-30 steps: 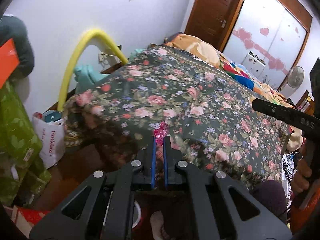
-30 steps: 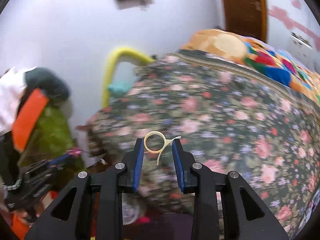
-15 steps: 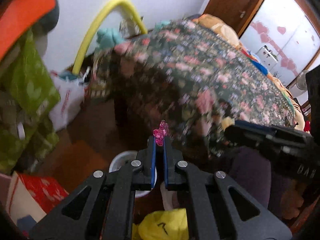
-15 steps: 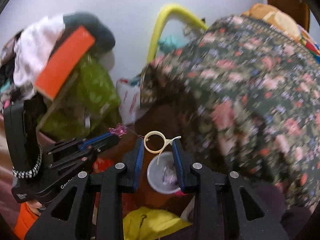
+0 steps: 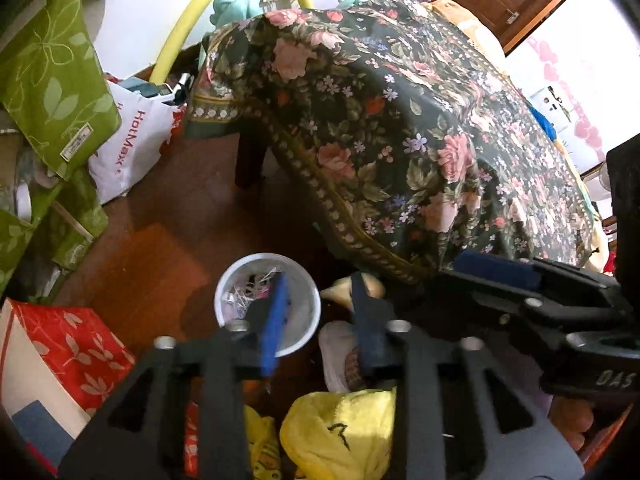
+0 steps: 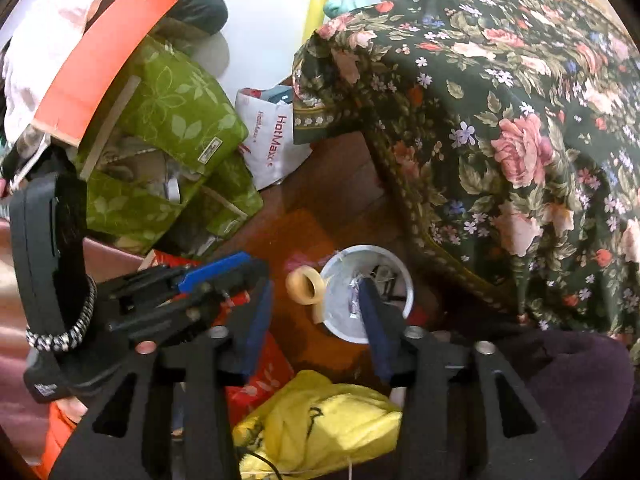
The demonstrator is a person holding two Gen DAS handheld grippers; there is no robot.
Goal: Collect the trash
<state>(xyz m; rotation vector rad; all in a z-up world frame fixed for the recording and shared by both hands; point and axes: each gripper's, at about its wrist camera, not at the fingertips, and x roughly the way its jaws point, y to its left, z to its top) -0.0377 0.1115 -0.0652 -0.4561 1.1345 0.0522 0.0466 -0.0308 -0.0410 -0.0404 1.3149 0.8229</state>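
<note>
A white trash cup (image 5: 267,304) with scraps inside stands on the brown floor beside the bed; it also shows in the right wrist view (image 6: 366,294). My left gripper (image 5: 320,292) is open and empty above the cup. My right gripper (image 6: 316,296) is open; a cream ring-shaped scrap (image 6: 306,285) is loose in the air between its fingers, just left of the cup's rim. A pink blur (image 6: 298,258) shows near it. The right gripper appears in the left wrist view (image 5: 520,280), and the left gripper in the right wrist view (image 6: 216,268).
A bed with a dark floral cover (image 5: 400,120) overhangs at right. Green leaf-print bags (image 5: 52,80), a white HotMax bag (image 5: 132,140) and a red box (image 5: 68,344) crowd the left. A yellow bag (image 5: 340,436) lies below the grippers.
Both grippers swung down from the bed to above the cup and opened. The pink piece has left the left gripper; the cream ring has come free of the right gripper.
</note>
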